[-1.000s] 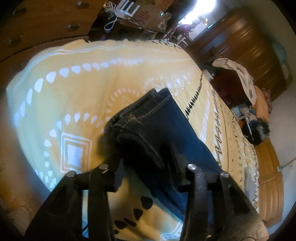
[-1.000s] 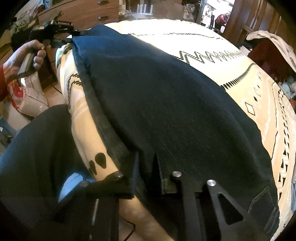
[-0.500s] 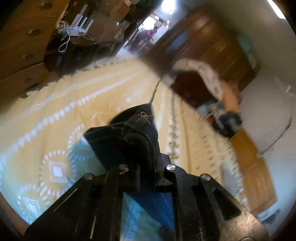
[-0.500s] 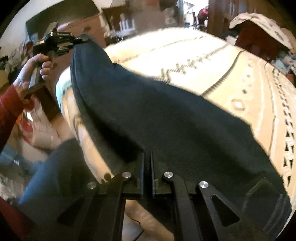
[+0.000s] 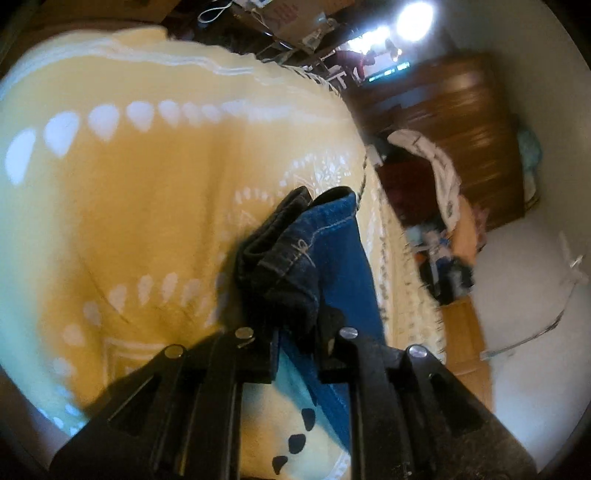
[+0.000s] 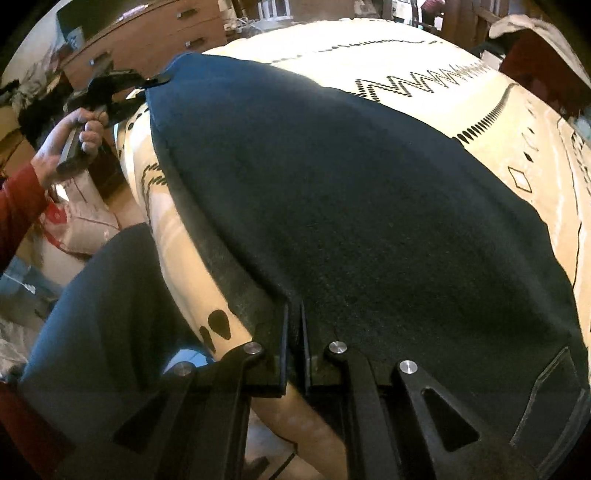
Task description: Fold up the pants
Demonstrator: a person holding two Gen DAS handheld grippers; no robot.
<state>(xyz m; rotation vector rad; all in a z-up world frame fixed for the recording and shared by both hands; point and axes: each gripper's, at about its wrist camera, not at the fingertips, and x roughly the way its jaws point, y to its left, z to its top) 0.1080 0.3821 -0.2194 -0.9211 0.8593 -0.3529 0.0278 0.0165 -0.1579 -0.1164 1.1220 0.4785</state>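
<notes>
Yellow bedspread point(image 5: 122, 229) with white teardrop and diamond patterns fills most of my left wrist view, and the dark blue jeans point(image 6: 351, 206) lie spread across it. Through that camera I see my left gripper point(image 5: 295, 347) clamped on the bunched hem end of the jeans point(image 5: 295, 258): the denim stands up in folds between the two black fingers, stitching and a lighter blue face showing. Its jaws have just been closing, with the cloth between them.

From the right wrist camera I get what the left cannot show: the whole length of the jeans stretched along the near edge of the bed, a back pocket point(image 6: 546, 398) at lower right, and my right gripper point(image 6: 293, 332) nipped together on the near fabric edge, jaws just drawn in on the cloth. Far off at upper left, that same view shows my left hand point(image 6: 70, 136), red sleeve point(image 6: 16, 210) behind it, holding the left gripper point(image 6: 153, 79) at the far corner of the jeans.

Beyond the bed, I see a wooden dresser point(image 6: 140, 37) with drawers, a dark wooden wardrobe point(image 5: 465, 129), clothes heaped over a chair point(image 5: 439, 173), and a bright light point(image 5: 413, 14) near the far wall.
</notes>
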